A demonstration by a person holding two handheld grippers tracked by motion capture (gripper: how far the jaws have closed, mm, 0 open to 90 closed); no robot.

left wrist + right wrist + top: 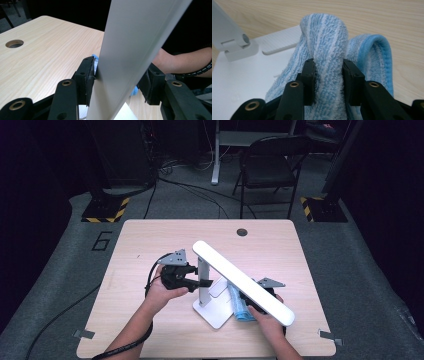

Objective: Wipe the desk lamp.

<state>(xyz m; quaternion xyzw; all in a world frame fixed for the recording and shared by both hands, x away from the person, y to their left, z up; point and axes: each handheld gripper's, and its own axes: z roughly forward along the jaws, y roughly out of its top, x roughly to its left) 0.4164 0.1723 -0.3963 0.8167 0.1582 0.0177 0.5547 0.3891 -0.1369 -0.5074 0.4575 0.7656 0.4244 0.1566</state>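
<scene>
Right gripper [328, 75]: jaws clamped on a bunched fold of a blue-and-white striped terry towel [329, 42]. The pile is looped and fuzzy, and a solid blue hem runs along the edge at the right of the right gripper view. The towel lies partly on the white lamp base [242, 82] and partly on the table beside it. In the high view the towel [240, 307] sits under the slanting lamp head [242, 281], just right of the base.

Left gripper [117, 82]: jaws stand either side of the white lamp post [130, 50]. The left pad touches it; contact on the other side is hidden, so I cannot tell whether the grip is closed. In the high view this gripper [202, 282] meets the upright post [204, 280].

The lamp is matt white, with a long flat head tilted down toward the person's right and a flat rectangular base. It stands near the middle of the light wooden table [150, 235], which has a round cable hole [242, 232] at its far edge.
</scene>
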